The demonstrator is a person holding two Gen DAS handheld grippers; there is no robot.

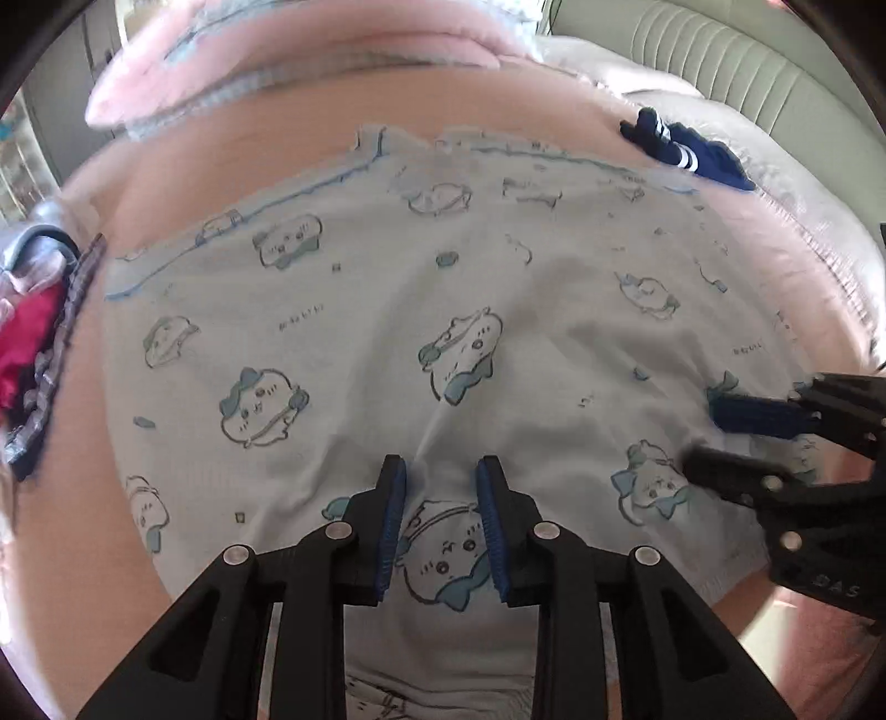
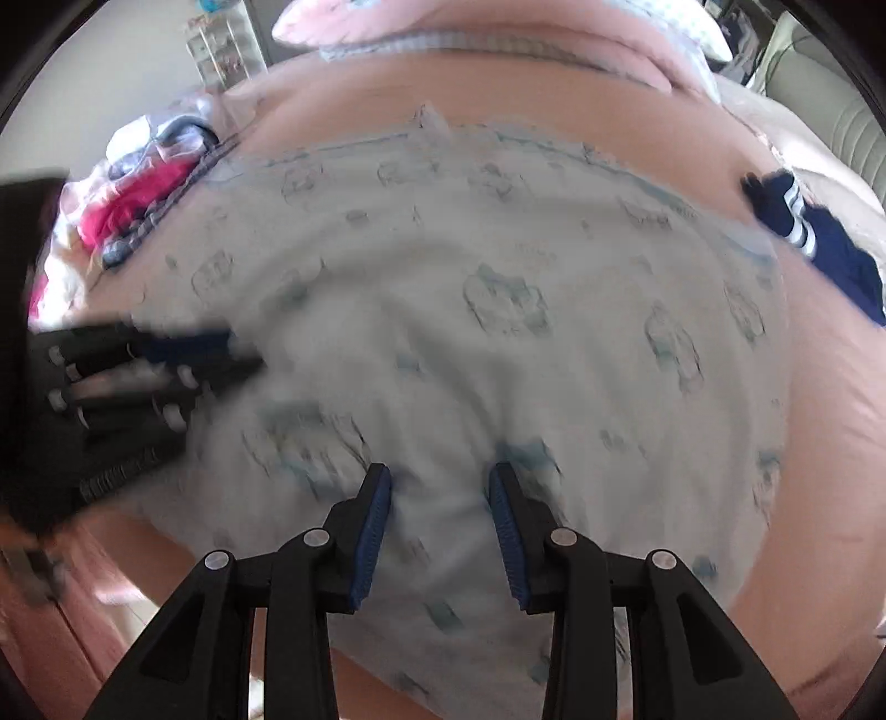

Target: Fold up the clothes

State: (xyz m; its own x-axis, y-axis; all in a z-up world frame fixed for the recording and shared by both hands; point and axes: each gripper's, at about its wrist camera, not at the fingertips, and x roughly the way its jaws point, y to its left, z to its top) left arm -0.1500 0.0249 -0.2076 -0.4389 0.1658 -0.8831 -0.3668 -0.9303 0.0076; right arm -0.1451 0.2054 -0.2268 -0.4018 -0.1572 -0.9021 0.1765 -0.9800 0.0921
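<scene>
Across the middle of both frames lies one pale garment [image 1: 443,310] printed with small blue cartoon animals, spread fairly flat on a pink bed sheet [image 1: 498,105], with a few soft creases near the lower centre. Two hand-held grippers are in view. At the bottom of the left wrist view, the left hand-held gripper [image 1: 441,471] stands with its blue-padded jaws a narrow way apart, over the cloth, and nothing is pinched between them. At the bottom of the right wrist view, the right hand-held gripper [image 2: 440,477] is likewise parted a little, with the garment lying loose under the gap and not clamped. Each gripper also shows in the other's view: the right one at the right edge of the left view, the left one, blurred, at the left edge of the right view. One dark blue piece of clothing [image 1: 686,152] with white stripes sits on the sheet at the upper right, apart from the pale garment. One heap of mixed clothes [image 2: 149,194], with red and grey among them, lies at the left. One pink pillow [image 1: 299,61] crosses the top. A ribbed cream headboard [image 1: 736,61] fills the upper right corner. Only the right view shows shelving [image 2: 224,50] against the wall at the upper left; the left view alone shows the print sharply.
</scene>
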